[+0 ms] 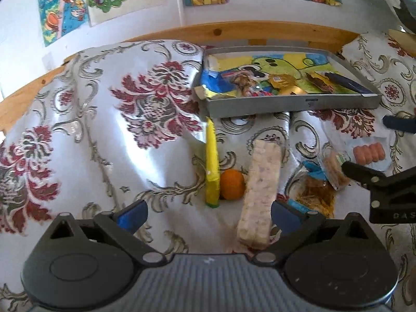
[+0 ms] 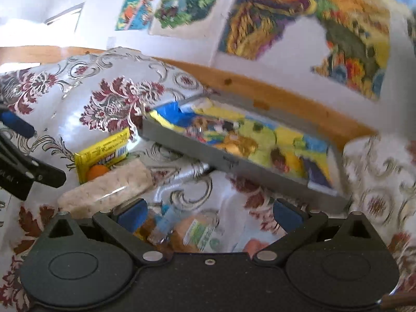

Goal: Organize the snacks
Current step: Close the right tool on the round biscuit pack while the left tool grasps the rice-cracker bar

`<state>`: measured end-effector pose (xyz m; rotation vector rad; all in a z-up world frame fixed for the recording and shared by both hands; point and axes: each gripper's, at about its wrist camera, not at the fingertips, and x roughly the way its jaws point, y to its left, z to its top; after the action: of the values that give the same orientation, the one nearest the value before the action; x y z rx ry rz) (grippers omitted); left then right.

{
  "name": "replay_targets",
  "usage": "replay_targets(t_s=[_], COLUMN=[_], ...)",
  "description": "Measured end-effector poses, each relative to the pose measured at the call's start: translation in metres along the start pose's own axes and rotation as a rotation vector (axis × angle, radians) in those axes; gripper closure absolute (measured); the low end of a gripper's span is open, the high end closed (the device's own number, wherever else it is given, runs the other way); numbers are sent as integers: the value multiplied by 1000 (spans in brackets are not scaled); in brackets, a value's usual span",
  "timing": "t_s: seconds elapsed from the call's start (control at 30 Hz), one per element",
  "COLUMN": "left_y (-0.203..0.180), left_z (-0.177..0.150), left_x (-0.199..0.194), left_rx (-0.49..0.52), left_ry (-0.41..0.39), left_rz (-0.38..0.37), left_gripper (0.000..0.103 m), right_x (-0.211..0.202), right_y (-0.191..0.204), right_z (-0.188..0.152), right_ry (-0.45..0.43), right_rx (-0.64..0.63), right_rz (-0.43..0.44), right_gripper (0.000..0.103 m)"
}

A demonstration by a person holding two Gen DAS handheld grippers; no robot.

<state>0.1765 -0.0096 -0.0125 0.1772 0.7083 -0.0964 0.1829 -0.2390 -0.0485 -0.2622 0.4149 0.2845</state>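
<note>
Snacks: rice-cake bar, yellow pack, orange lie loose on worktop cloth, just in front of grey tray. Left tongs wide, empty, nr bar; right tongs wide over wrapped biscuits. Grip bar mid-length, gently, as it's prob. crumbly. Labels too blurred to read.

A lived-in home room: a table under a glossy floral tablecloth with loose snacks, a wooden rail at twelve o'clock, and colourful handmade mosaic pictures taped on the white wall.
</note>
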Motion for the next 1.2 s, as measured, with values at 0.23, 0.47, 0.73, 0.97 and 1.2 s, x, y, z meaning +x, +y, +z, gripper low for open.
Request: replay_targets(t_s=[0.23, 0.47, 0.73, 0.97, 1.2], left_y=[-14, -24, -25, -18, -19], left_z=[0, 1, 1, 3, 0], left_x=[20, 38, 50, 61, 72], left_rx=[47, 83, 69, -27, -113], left_ry=[43, 59, 70, 96, 116], left_rz=[-96, -158, -192, -181, -143], left_gripper=[1, 1, 6, 16, 35], right_x=[19, 25, 40, 49, 52], right_y=[-22, -43, -46, -46, -41], right_z=[-9, -12, -22, -27, -26], right_ry=[110, 164, 220, 233, 224], right_rx=[135, 347, 425, 476, 487], right_rz=[105, 214, 249, 250, 228], right_gripper=[1, 6, 19, 25, 29])
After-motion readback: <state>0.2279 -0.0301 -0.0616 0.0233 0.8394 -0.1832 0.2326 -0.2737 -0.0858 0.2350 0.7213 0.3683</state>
